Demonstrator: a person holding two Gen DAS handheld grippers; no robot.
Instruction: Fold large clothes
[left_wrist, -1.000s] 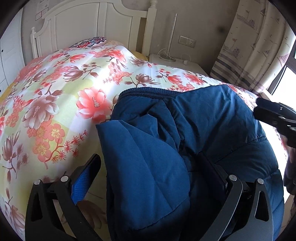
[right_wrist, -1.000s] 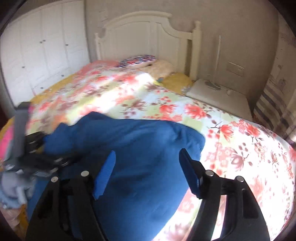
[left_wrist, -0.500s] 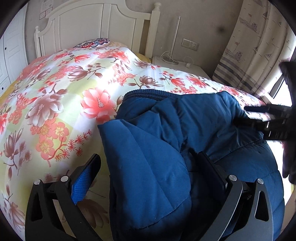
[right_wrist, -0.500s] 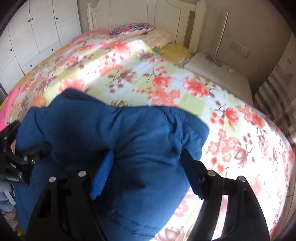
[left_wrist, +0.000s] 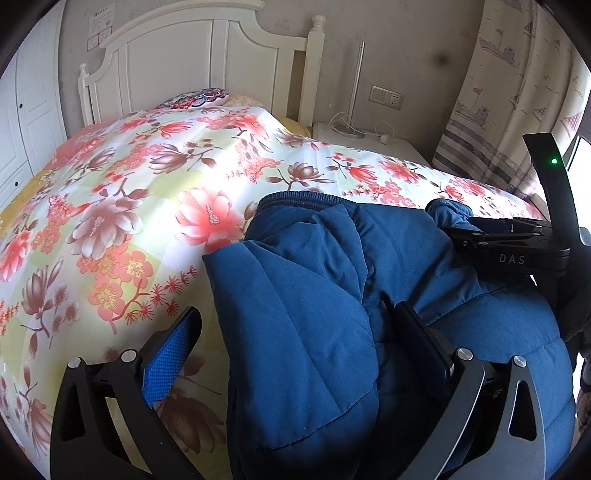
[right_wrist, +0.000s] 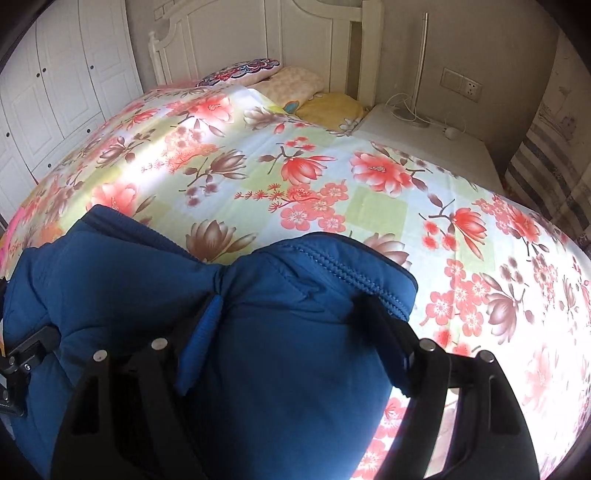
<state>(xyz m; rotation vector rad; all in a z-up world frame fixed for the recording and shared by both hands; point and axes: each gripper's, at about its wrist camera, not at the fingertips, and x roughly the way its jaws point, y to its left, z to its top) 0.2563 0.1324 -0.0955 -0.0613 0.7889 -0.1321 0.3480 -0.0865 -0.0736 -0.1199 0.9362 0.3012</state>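
Observation:
A blue padded jacket (left_wrist: 332, 295) lies partly folded on the near side of the floral bed cover (left_wrist: 129, 221). My left gripper (left_wrist: 299, 314) stands wide apart over the jacket's near left fold. Its blue left pad (left_wrist: 173, 354) is off the fabric and its right finger (left_wrist: 424, 339) sinks into the padding. My right gripper (right_wrist: 293, 302) is down on the jacket's right part (right_wrist: 295, 369), just behind the stitched hem (right_wrist: 354, 273). Its jaws are opening, with fabric bulging up between them. In the left wrist view the right gripper (left_wrist: 476, 230) reaches in from the right by a blue cuff (left_wrist: 447, 212).
A white headboard (left_wrist: 221, 66) and pillows (right_wrist: 288, 77) are at the far end. A white nightstand (right_wrist: 424, 144) with a lamp pole and cable stands to the right, a curtain (left_wrist: 517, 92) beyond it. White wardrobe doors (right_wrist: 55, 92) line the left wall.
My right gripper has come down and forward onto the jacket's right part, bunching it, and its jaws have spread a little. In the left view it has entered further from the right. The left gripper has held still.

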